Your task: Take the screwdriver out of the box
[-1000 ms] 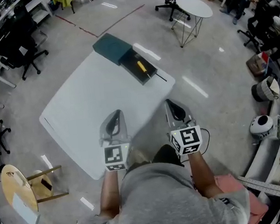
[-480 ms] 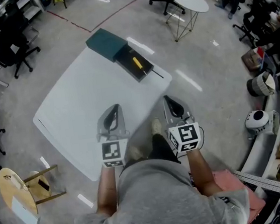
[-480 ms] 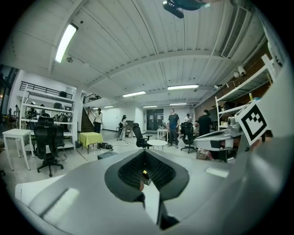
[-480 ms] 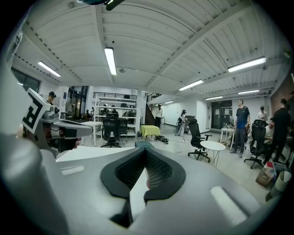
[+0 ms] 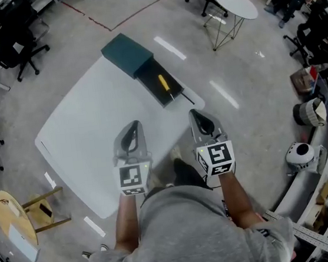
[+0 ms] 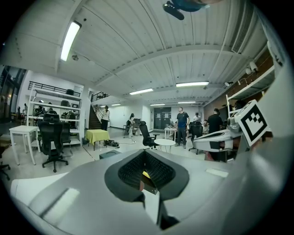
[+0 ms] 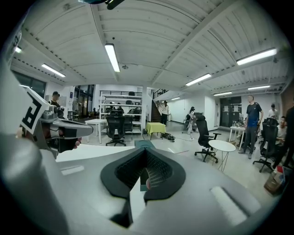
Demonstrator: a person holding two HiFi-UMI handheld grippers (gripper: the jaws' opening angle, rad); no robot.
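Observation:
A dark open box (image 5: 160, 87) lies at the far right of the white table (image 5: 87, 137), with its green lid (image 5: 126, 54) just behind it. A yellow-handled screwdriver (image 5: 163, 83) rests inside the box. My left gripper (image 5: 132, 128) hovers over the table's near edge, shut and empty. My right gripper (image 5: 195, 114) hangs by the table's near right corner, also shut and empty. Both point toward the box and stay well short of it. Past the left gripper (image 6: 145, 152) the yellow handle (image 6: 145, 175) shows through the jaw gap. The right gripper (image 7: 146, 150) faces the green lid (image 7: 146, 144).
A round white table (image 5: 229, 5) and office chairs (image 5: 21, 53) stand beyond the table. A wooden stool (image 5: 11, 217) sits at the left. Shelves, desks and several people fill the far room. Equipment lines the right side (image 5: 310, 112).
Both grippers have advanced together toward the table and the box, sinking slightly. Their jaws have stayed shut. The box and screwdriver have not been touched.

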